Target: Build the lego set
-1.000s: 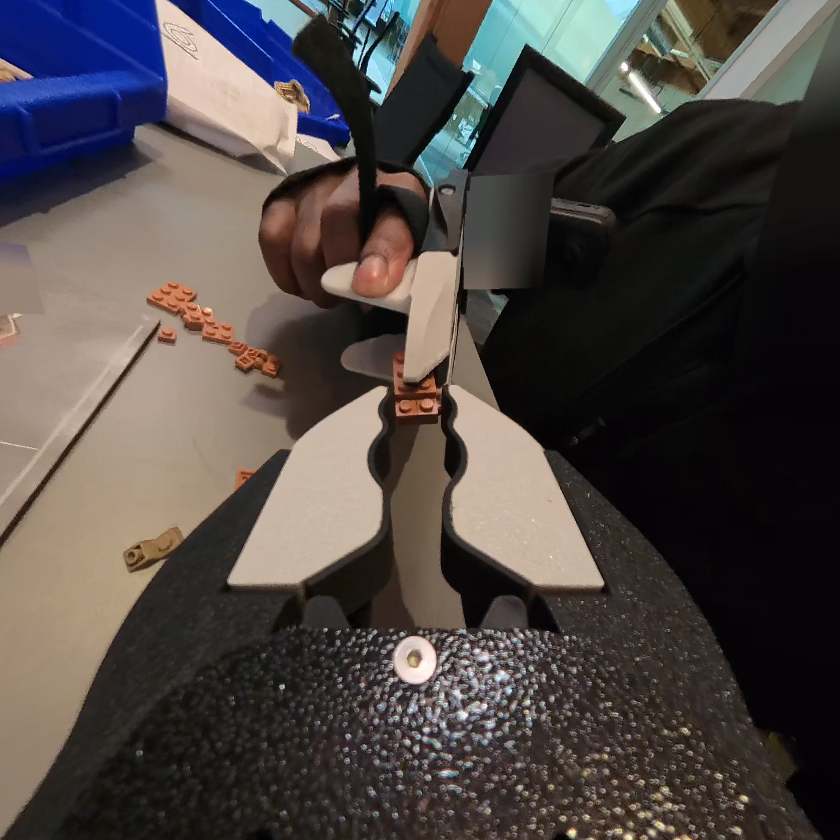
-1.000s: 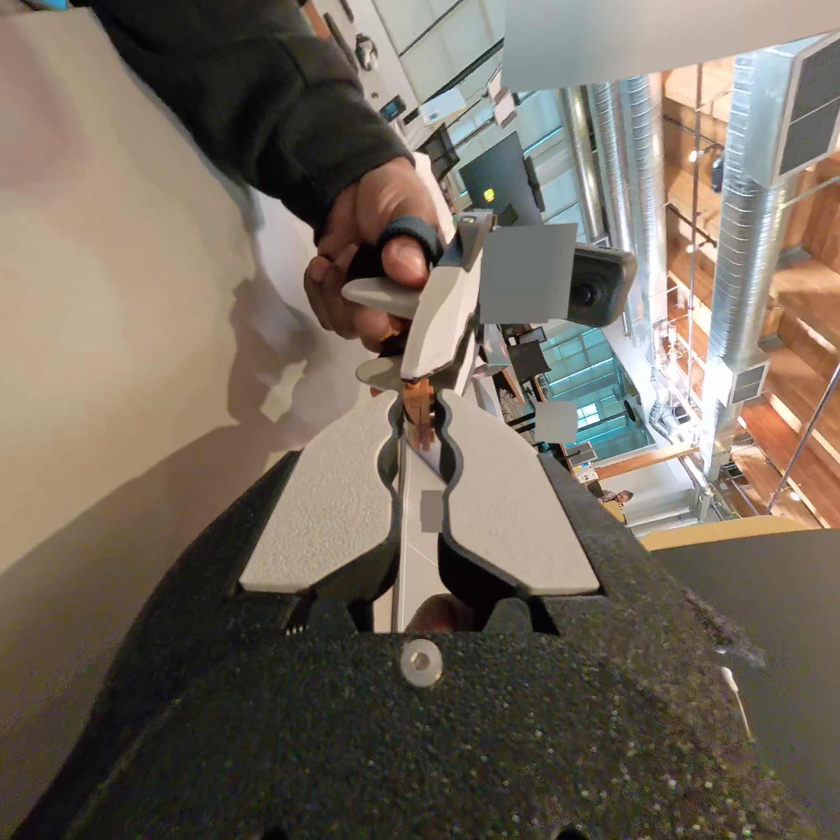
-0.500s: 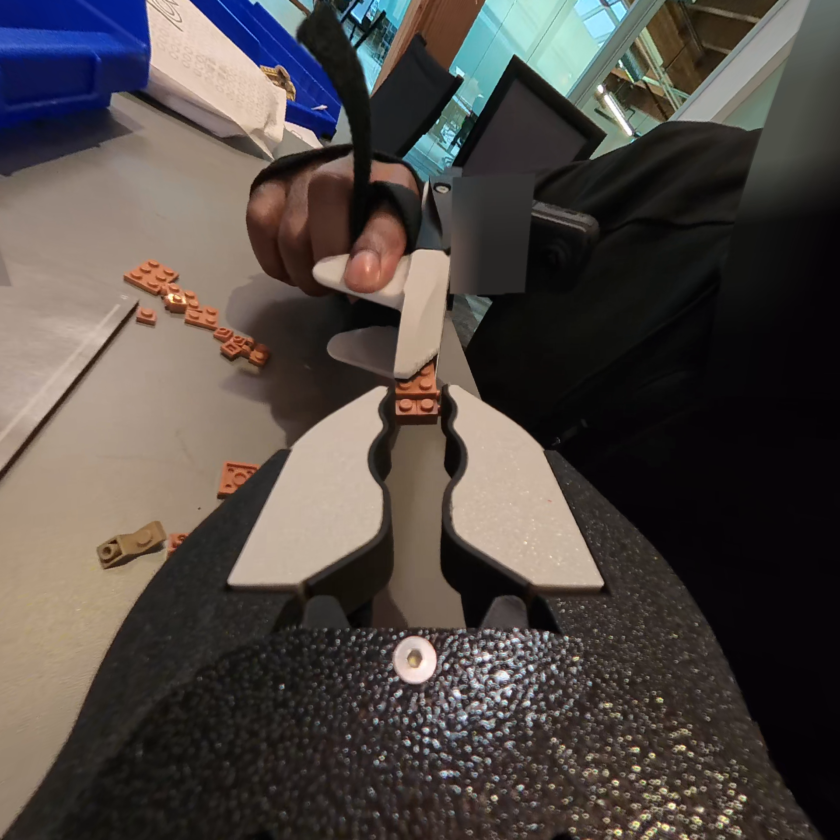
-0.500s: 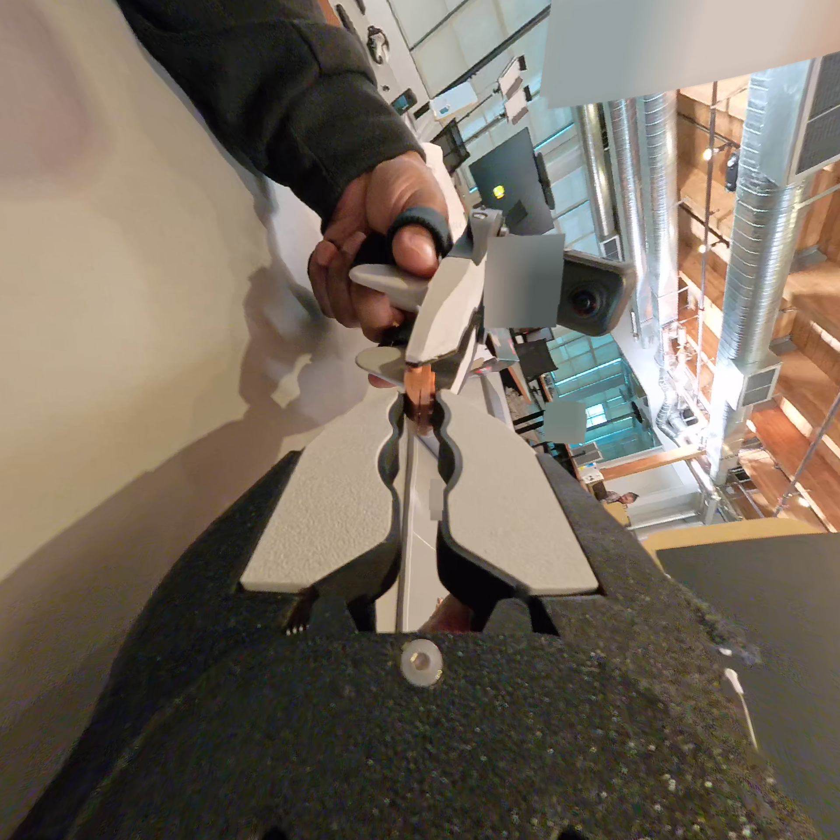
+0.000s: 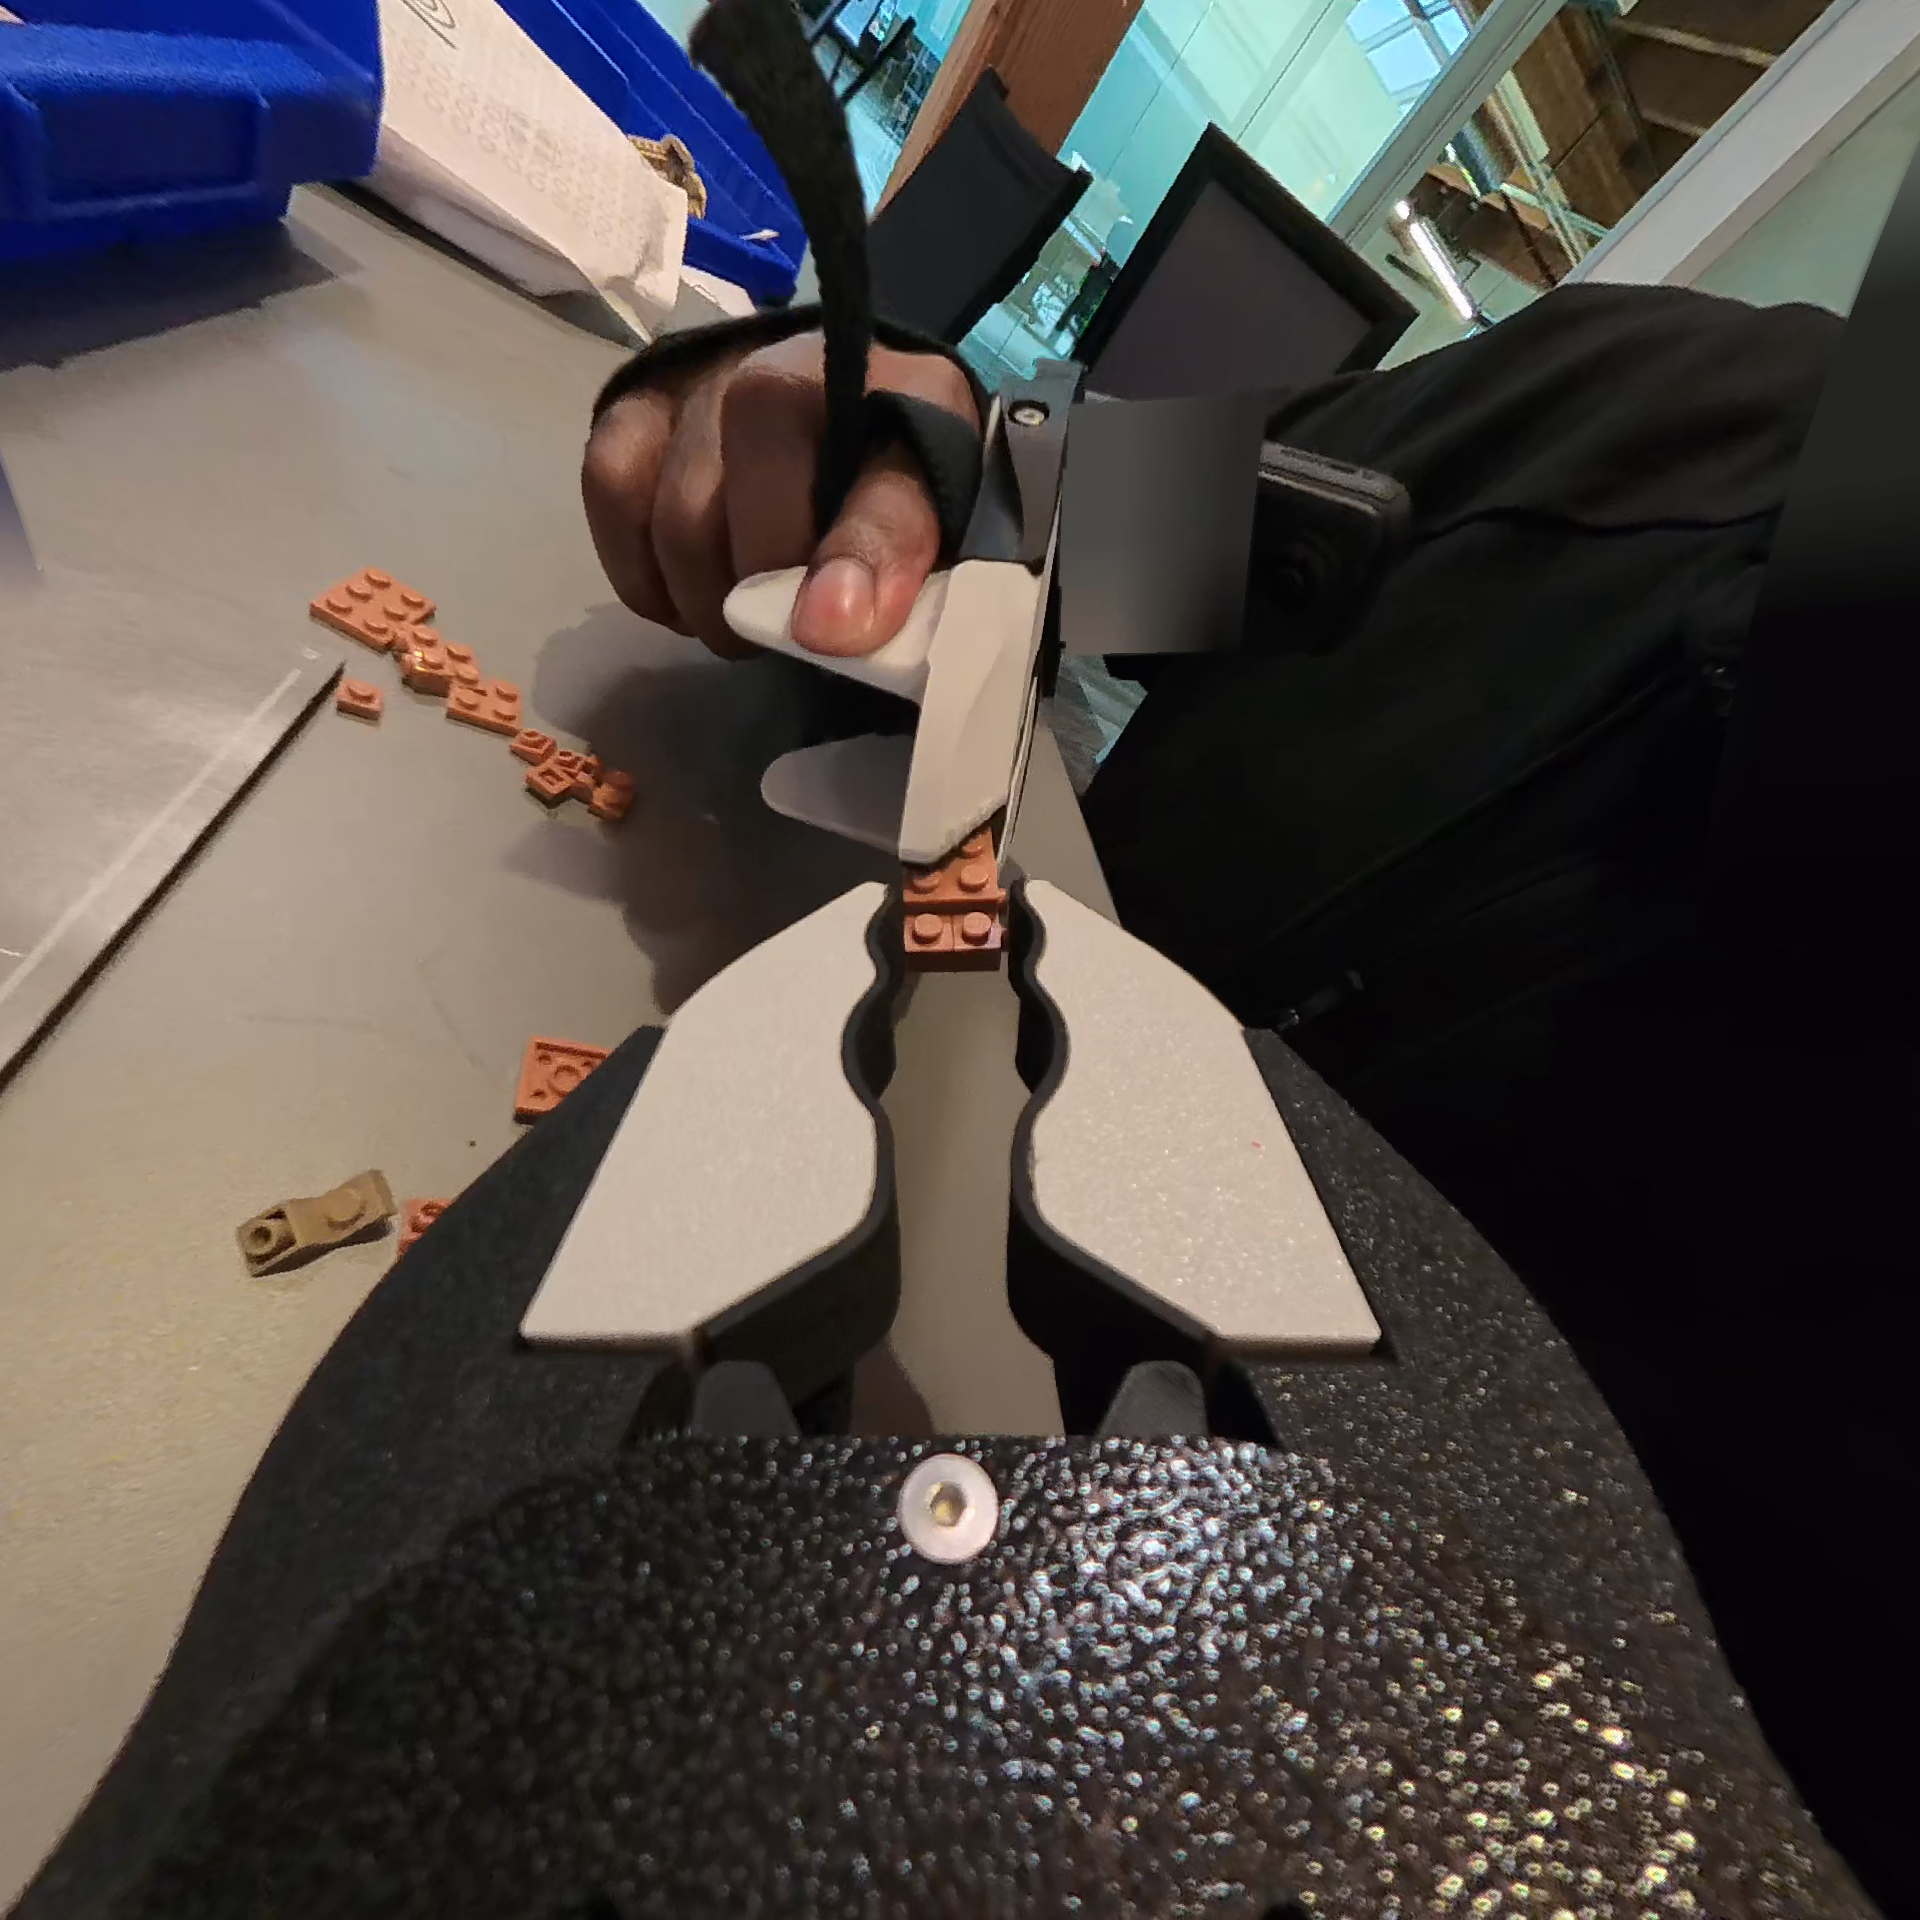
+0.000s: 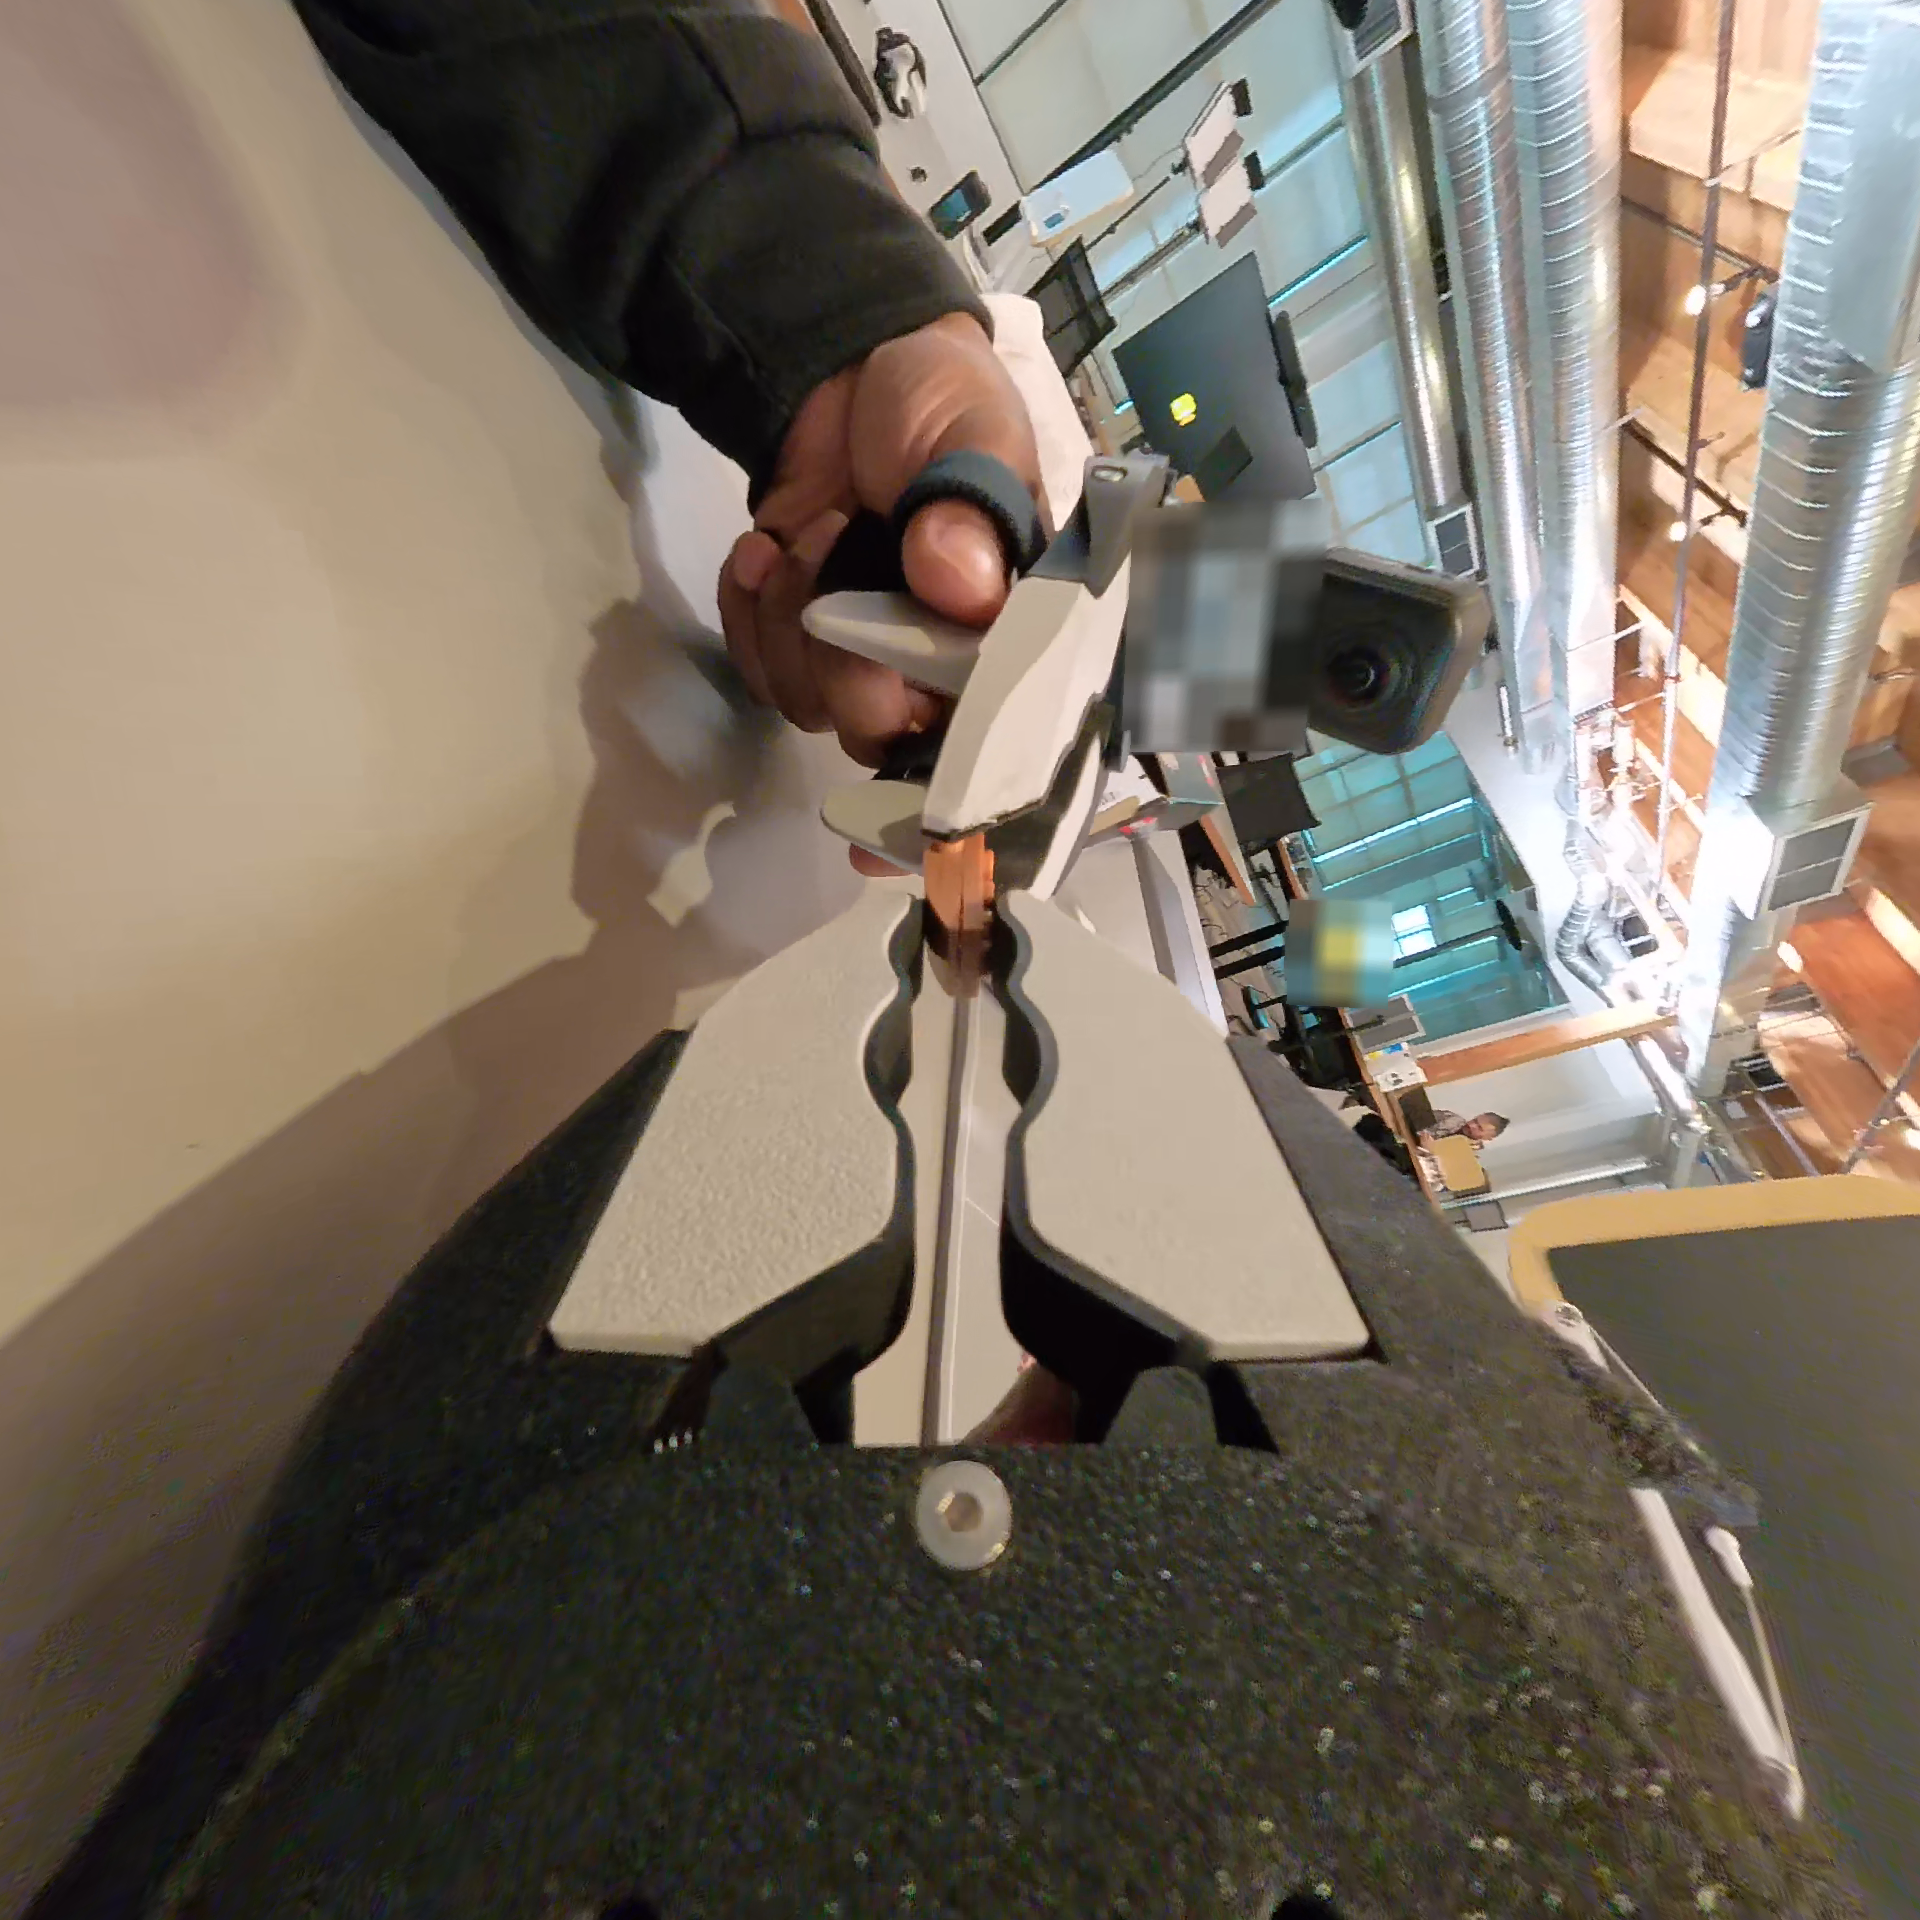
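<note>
Brown brick stack (image 5: 954,914) stays clamped between both hand-held grippers — table (image 5: 260,935) tilted since earlier.

Hidden or unclear, as I read it from my station:
- Brown brick stack (image 5: 954,914): far end covered by the right tool (image 5: 961,847); in the right wrist view it shows edge-on only, its studs unreadable.
- Brown plate (image 5: 556,1075) by the near table (image 5: 312,935) edge: partly behind my left tool (image 5: 954,935).
- Blue bins (image 5: 156,114): cut by the top edge.
- Loose brown pieces (image 5: 468,686): too small to count.
</note>
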